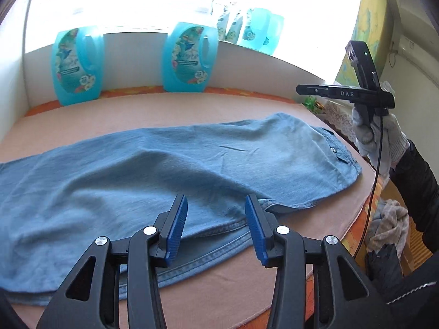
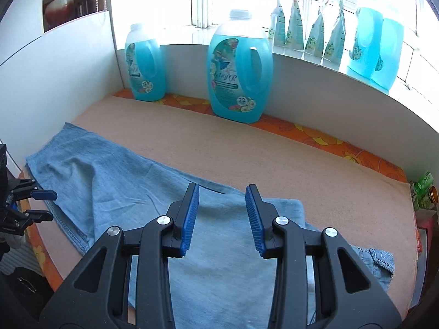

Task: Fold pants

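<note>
Light blue denim pants [image 1: 170,170] lie lengthwise on the peach mat [image 1: 153,109], one leg folded over the other, waistband at the right [image 1: 340,156]. My left gripper [image 1: 216,205] is open and empty, just above the pants' near seam edge. My right gripper [image 2: 222,194] is open and empty, hovering over the waist end of the pants [image 2: 219,268]. The leg ends lie at the left in the right wrist view [image 2: 82,159]. The right gripper also shows in the left wrist view [image 1: 301,90], held high in a gloved hand. The left gripper shows at the left edge of the right wrist view [image 2: 45,205].
Two blue detergent bottles [image 1: 78,65] [image 1: 189,57] stand at the back of the mat against a white board. More bottles and pouches [image 2: 307,30] sit on the window sill. A small green box and gold lid [image 2: 425,192] sit at the right. Cloths lie beyond the right edge [image 1: 389,224].
</note>
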The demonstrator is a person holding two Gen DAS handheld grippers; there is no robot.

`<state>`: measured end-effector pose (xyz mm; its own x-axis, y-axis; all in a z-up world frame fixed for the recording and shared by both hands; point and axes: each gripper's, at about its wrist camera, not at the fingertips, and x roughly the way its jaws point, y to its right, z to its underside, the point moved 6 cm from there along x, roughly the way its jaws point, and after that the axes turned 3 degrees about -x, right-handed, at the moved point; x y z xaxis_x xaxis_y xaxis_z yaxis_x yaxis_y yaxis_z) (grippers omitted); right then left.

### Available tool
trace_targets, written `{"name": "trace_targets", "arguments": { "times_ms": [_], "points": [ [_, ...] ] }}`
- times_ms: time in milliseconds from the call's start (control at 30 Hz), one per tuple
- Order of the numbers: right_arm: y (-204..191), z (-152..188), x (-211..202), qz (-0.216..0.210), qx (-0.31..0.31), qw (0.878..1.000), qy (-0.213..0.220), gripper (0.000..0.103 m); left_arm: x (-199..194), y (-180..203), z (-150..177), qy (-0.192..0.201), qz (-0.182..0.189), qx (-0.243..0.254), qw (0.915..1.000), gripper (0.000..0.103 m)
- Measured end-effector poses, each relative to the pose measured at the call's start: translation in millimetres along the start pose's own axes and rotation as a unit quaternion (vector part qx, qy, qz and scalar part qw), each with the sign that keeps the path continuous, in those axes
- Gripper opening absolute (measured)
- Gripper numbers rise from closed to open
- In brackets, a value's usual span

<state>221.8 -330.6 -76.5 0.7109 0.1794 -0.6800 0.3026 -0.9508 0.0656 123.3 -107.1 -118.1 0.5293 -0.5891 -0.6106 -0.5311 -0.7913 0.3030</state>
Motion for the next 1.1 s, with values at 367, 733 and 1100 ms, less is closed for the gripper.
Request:
{"name": "trace_targets", "arguments": {
  "times_ms": [367,733,1100],
  "points": [
    [-176,-31,37,-0.118,-0.112,0.987,0.001,0.041,-110,-145,68,0.072,-0.156,-0.181,0.9684,0.047],
    [-356,-41,75,-0.234,-0.208,0.950,-0.012,0.041,-164,-238,115,0.095,-0.252,-0.252,0.9295,0.048],
    [-494,-28,117,-0.314,-0.271,0.909,-0.048,0.041,-167,-264,124,0.107,-0.230,-0.266,0.9299,0.048]
  ]
}}
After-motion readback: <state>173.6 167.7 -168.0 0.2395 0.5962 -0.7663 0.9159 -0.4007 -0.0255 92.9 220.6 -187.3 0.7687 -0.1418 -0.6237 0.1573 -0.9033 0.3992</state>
